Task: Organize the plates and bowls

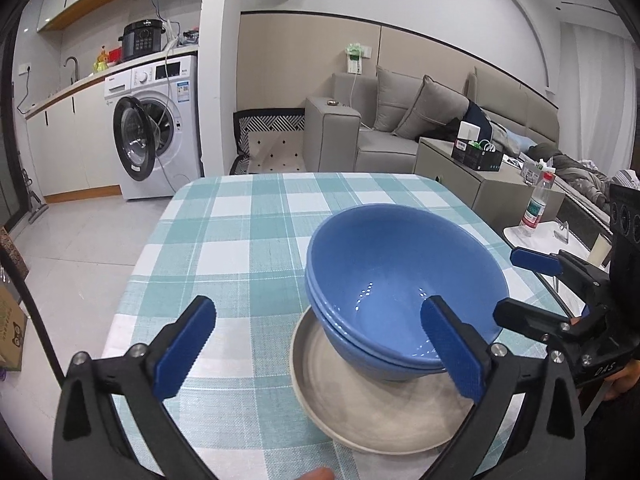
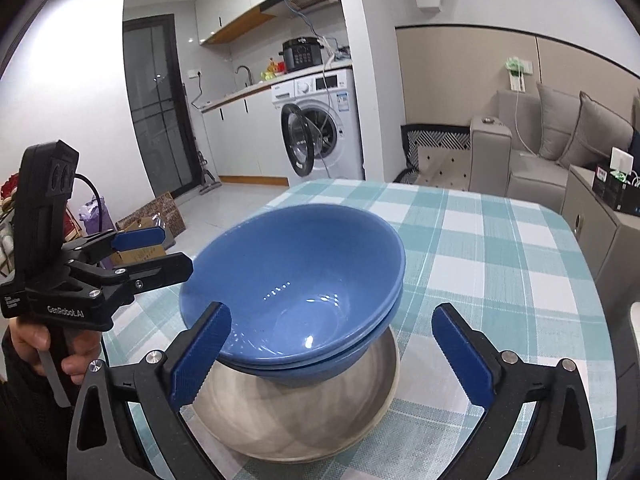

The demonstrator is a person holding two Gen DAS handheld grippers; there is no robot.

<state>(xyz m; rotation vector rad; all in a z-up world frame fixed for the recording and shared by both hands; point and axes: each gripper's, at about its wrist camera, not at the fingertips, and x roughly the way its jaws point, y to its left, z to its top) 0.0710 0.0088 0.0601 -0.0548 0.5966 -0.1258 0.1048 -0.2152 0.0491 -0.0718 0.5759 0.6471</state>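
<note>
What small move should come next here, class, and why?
Probably draw both tongs back: the left tongs and right tongs stand open and empty, and the two blue bowls already sit nested on the grey plate.

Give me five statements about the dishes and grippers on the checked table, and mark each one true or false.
1. Two blue bowls sit nested. True.
2. The bowls rest on a grey plate. True.
3. The left gripper is clamped on the bowl rim. False: its jaws are open, holding nothing.
4. The right gripper is open. True.
5. The washing machine door is closed. False: it hangs open.
</note>
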